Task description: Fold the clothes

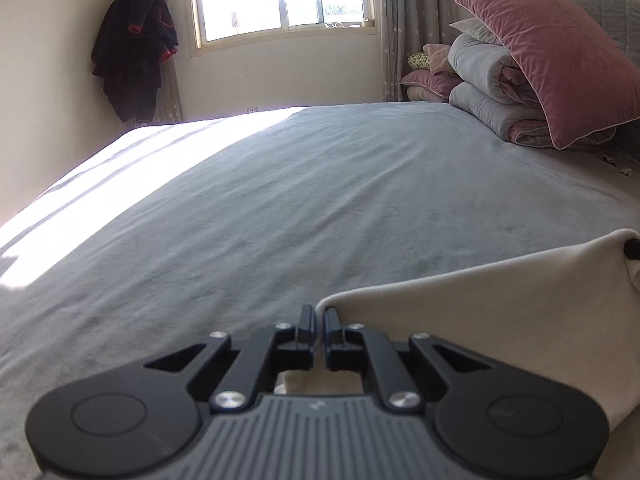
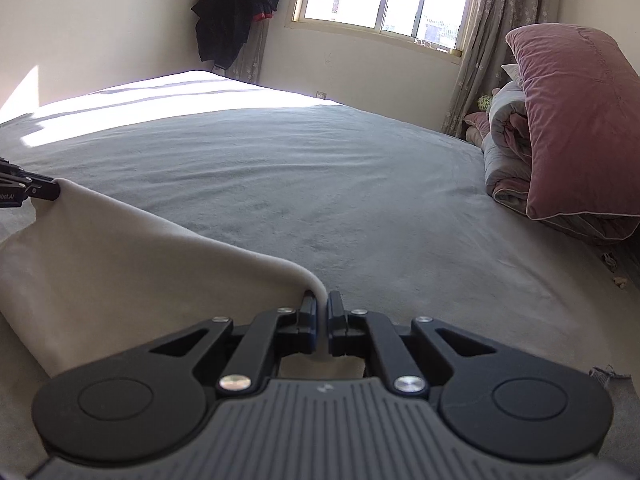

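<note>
My right gripper (image 2: 323,300) is clamped on one corner of a cream cloth (image 2: 120,256), the fabric pinched between my jaws. The cloth's top edge runs off to the left, where my left gripper (image 2: 48,191) grips its other corner. Below lies a grey bedspread (image 2: 320,184), sunlit at the far side. A pink pillow (image 2: 576,120) leans on folded quilts (image 2: 506,148) at right.

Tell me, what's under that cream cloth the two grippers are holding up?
Under the cream cloth lies the grey bedspread, seen past its edge. Whatever sits directly beneath the cloth is hidden by it.
</note>
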Motion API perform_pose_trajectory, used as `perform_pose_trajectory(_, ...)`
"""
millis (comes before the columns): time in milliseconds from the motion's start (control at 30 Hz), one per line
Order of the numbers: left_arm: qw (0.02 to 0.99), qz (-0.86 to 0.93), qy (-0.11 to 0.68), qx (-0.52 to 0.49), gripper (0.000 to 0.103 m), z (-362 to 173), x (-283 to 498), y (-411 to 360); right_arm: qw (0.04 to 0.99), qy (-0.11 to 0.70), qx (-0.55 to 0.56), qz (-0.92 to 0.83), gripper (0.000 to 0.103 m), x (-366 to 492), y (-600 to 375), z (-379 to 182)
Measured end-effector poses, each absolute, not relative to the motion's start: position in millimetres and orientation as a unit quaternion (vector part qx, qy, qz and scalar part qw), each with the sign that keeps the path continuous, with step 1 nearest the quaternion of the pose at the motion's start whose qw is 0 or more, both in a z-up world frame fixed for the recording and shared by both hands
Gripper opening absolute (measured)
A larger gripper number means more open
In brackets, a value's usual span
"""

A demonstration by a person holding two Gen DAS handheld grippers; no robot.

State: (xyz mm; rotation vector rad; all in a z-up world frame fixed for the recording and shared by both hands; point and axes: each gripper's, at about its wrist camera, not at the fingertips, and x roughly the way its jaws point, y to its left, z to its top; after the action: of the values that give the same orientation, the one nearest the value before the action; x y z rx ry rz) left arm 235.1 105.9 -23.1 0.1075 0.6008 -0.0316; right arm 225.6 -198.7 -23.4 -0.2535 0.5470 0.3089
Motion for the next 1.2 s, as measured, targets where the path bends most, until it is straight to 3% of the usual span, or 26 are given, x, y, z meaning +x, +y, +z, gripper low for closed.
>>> perform_pose_trajectory(67, 0.950, -0.015, 0.308, 0.045, 0.007, -37.8, 247.4, 107.8, 0.939, 0.288, -0.112, 0.149, 0.007, 235.5, -199.7, -34.5)
perform_pose_trajectory(167, 0.948, -0.015, 0.308, 0.074, 0.011, -49.4, 247.1, 103.6, 0.935, 0.310, -0.096, 0.145, 0.016, 243.0, -203.2, -48.2)
perform_pose_trajectory(233, 0.948, -0.019, 0.304, 0.091, 0.015, -48.1, 246.7, 103.5, 0.938, 0.305, -0.095, 0.137, 0.038, 243.8, -209.6, -49.3)
perform_pose_trajectory(300, 0.948, -0.021, 0.301, 0.100, 0.021, -42.7, 246.6, 105.8, 0.940, 0.299, -0.083, 0.139, 0.045, 245.3, -220.2, -44.9)
perform_pose_trajectory(400, 0.957, 0.004, 0.276, 0.086, 0.031, -26.4, 241.4, 116.4, 0.945, 0.285, -0.065, 0.146, 0.046, 241.2, -230.3, -32.7)
perform_pose_trajectory(800, 0.964, -0.067, 0.251, 0.063, 0.031, -16.0, 228.7, 97.3, 0.958, 0.242, -0.041, 0.151, 0.047, 237.3, -224.2, -0.5)
perform_pose_trajectory(1200, 0.949, -0.058, 0.287, 0.118, 0.032, -67.1, 254.3, 82.0, 0.935, 0.294, -0.060, 0.188, 0.045, 245.7, -173.4, -68.4)
